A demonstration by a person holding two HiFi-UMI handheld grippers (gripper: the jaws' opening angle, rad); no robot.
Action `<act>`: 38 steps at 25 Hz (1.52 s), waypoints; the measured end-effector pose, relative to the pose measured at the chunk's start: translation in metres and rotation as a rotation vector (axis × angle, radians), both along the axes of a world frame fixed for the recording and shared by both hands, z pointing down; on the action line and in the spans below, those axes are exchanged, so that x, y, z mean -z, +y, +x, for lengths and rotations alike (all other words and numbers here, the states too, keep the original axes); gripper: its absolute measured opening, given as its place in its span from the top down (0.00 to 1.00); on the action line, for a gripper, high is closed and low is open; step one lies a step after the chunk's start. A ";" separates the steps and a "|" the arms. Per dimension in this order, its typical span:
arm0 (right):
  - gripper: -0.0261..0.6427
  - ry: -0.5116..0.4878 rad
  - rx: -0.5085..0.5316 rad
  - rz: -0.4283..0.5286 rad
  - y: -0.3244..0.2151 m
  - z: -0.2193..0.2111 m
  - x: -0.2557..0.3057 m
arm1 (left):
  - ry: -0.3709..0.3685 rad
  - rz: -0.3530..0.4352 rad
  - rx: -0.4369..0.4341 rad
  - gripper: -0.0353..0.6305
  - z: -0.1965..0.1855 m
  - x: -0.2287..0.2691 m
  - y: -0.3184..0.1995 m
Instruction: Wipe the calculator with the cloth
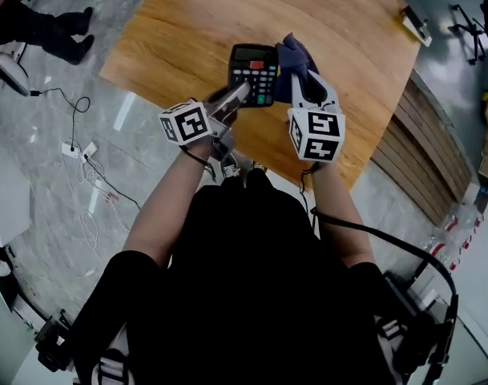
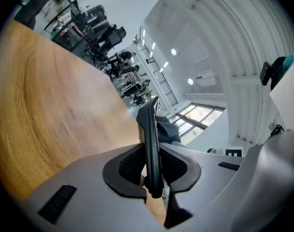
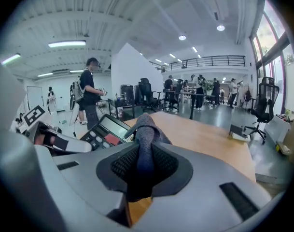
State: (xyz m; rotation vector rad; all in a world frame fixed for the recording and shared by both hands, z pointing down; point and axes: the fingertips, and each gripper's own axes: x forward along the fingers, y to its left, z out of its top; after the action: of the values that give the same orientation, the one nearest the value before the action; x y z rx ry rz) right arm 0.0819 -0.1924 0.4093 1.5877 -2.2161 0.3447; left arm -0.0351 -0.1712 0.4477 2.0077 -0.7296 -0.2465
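Observation:
A black calculator [image 1: 253, 73] with a red key and a green key is held up above the wooden table [image 1: 179, 30]. My left gripper [image 1: 245, 89] is shut on the calculator's lower left edge. In the left gripper view the calculator [image 2: 150, 144] stands edge-on between the pads. My right gripper [image 1: 301, 80] is shut on a dark blue-grey cloth [image 1: 294, 58], just right of the calculator and touching its right side. In the right gripper view the cloth [image 3: 144, 144] is bunched between the pads, with the calculator [image 3: 106, 132] to its left.
A small white object [image 1: 415, 26] lies at the table's far right edge. Cables and a power strip [image 1: 79, 147] trail over the grey floor on the left. Office chairs [image 3: 262, 103] and several people stand beyond the table.

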 end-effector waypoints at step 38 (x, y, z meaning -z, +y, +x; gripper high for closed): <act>0.87 -0.006 0.384 0.053 0.043 -0.084 0.053 | 0.127 0.103 0.003 0.84 0.011 0.069 -0.004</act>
State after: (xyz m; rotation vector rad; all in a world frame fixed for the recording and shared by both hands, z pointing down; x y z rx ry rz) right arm -0.0019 -0.1498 0.3565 1.1473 -2.4850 0.1797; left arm -0.0241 -0.1753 0.3785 2.0670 -0.6507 -0.4163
